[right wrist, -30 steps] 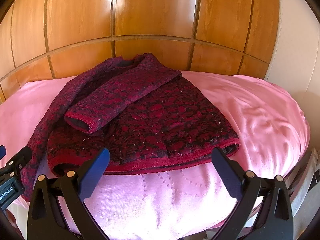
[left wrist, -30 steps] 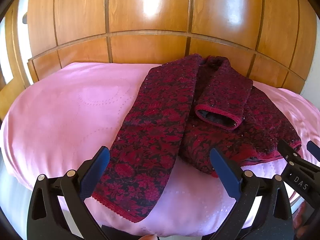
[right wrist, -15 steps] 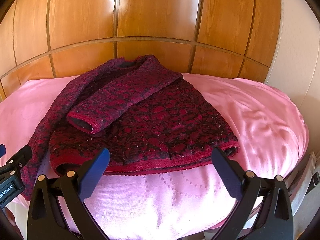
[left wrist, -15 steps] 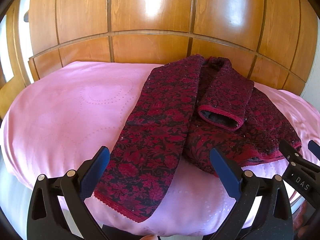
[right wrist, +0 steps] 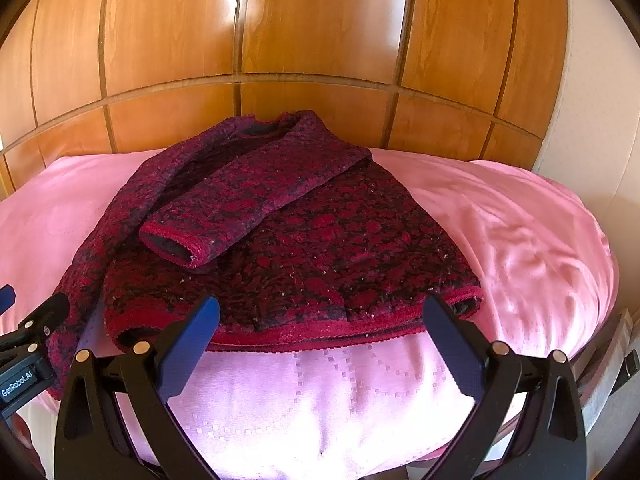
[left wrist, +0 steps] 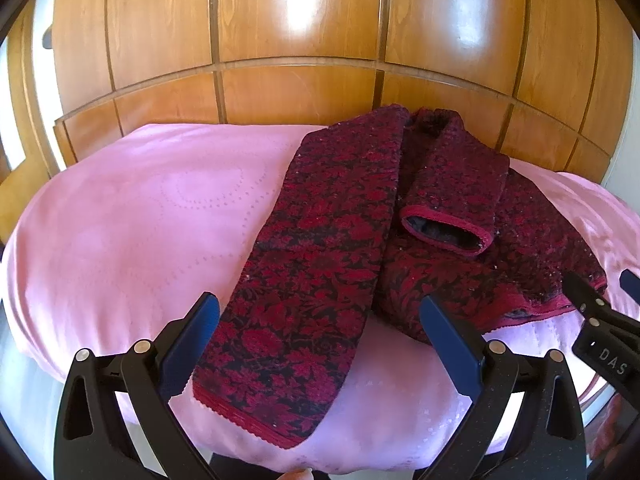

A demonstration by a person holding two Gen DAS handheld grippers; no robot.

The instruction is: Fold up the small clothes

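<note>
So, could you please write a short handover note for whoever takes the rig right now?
Left gripper: open, empty, hovering over the near end of the long sleeve.
Right gripper: open, empty, in front of the hem.
The sweater lies flat on the pink cover.
Done: one sleeve is folded across the body.
Left: fold the long sleeve in, then fold the body.

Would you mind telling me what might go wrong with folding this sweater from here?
1. The left sleeve reaches the cloth's front edge; a pull could drag it off.
2. The folded sleeve lies loose on top and may slide open if the hem is lifted.
3. Both grippers are open and close together; they might collide.
</note>
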